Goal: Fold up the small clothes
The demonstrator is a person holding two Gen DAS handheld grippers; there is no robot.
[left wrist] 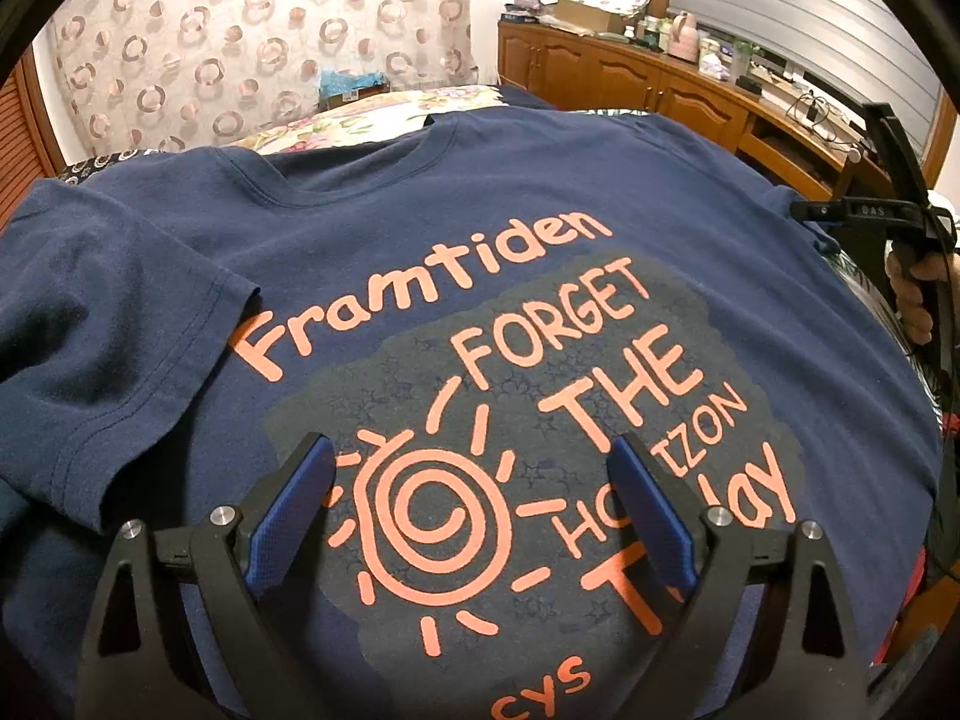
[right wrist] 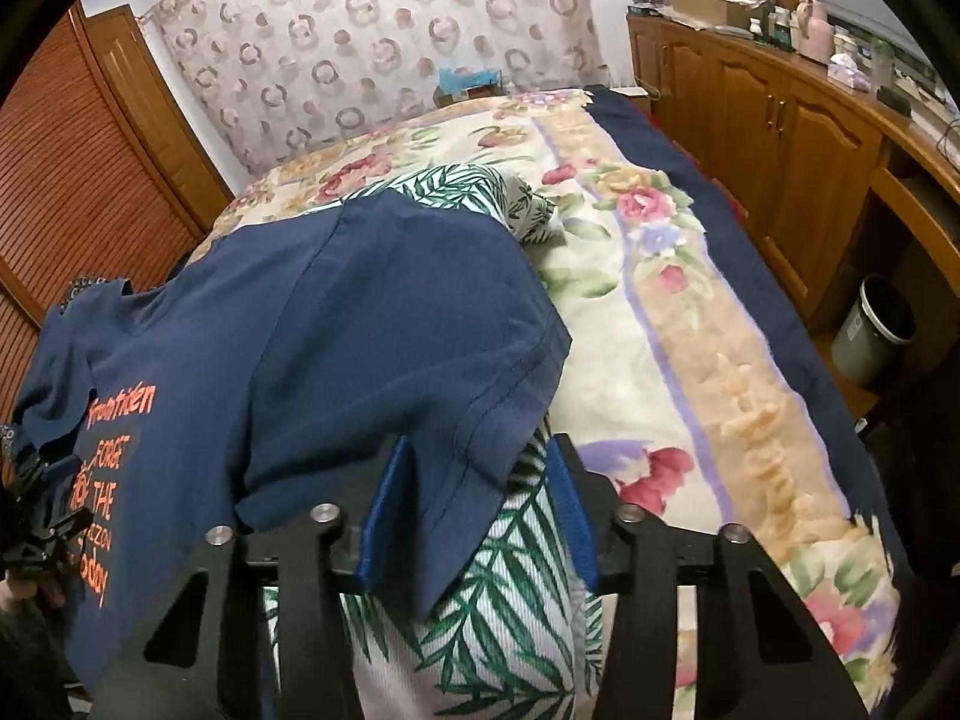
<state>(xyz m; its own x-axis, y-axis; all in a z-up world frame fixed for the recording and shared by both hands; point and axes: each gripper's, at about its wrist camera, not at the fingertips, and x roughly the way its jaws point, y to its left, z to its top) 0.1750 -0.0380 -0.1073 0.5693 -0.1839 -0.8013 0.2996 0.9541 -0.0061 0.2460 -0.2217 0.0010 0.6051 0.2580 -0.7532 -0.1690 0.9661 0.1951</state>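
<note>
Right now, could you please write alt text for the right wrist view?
A navy T-shirt sleeve lies between the right gripper jaws, which have not visibly closed on it. The shirt rests on a palm-leaf cloth over a floral blanket, with wooden cabinets behind.

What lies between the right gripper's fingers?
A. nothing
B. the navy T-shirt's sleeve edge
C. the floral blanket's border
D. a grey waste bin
B: in the right wrist view the navy T-shirt's sleeve hangs between the fingers of the right gripper.
</note>
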